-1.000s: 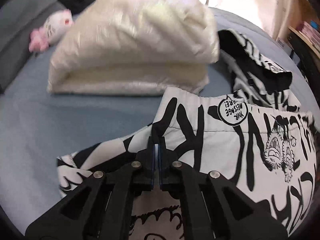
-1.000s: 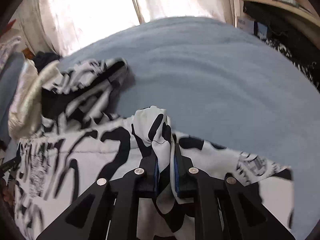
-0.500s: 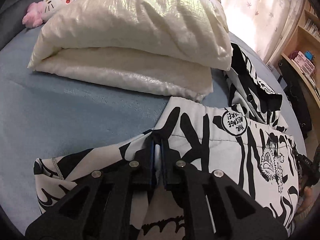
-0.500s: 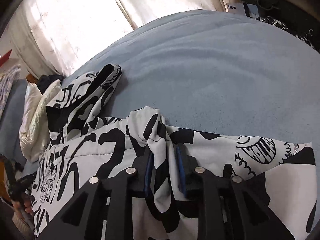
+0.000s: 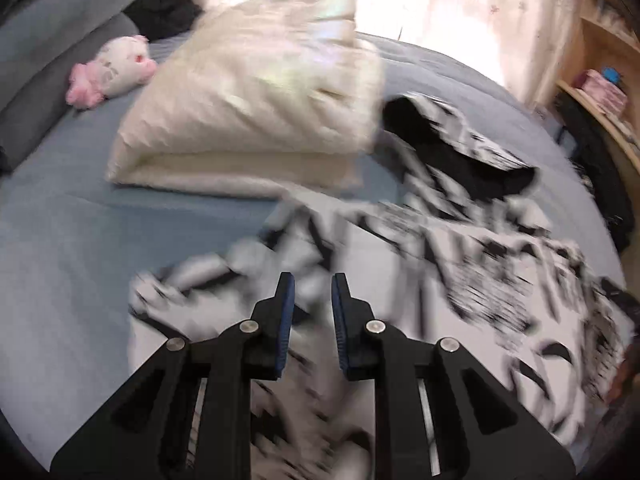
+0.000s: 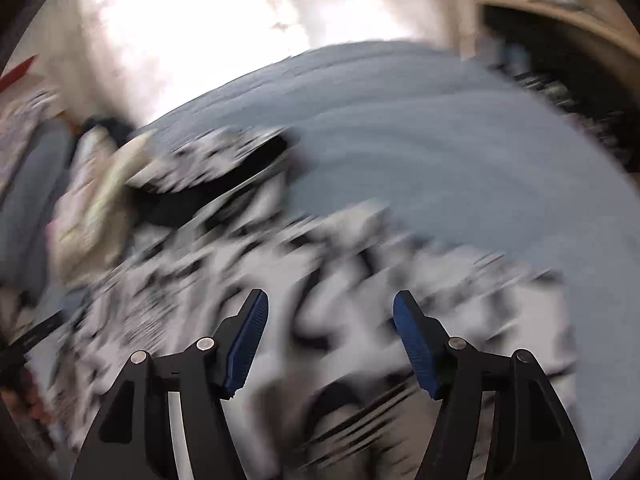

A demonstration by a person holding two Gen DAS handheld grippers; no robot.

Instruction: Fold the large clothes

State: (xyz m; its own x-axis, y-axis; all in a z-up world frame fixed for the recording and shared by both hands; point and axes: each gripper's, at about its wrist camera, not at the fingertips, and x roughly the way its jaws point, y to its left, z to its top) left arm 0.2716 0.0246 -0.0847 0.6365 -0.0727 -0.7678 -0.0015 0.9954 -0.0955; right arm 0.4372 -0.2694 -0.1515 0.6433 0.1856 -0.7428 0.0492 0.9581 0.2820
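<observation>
While both show the jacket (image 5: 460, 280), only the left wrist shows the plush (image 5: 112, 72).

Motion blur smears the print on the garment (image 5: 460, 280) in both views; shelf (image 6: 560, 12) contents are unreadable.

Printed cloth garment (image 5: 460, 280), glossy cream padded jacket (image 5: 260, 92), matt blue bedcover (image 6: 440, 152).
</observation>
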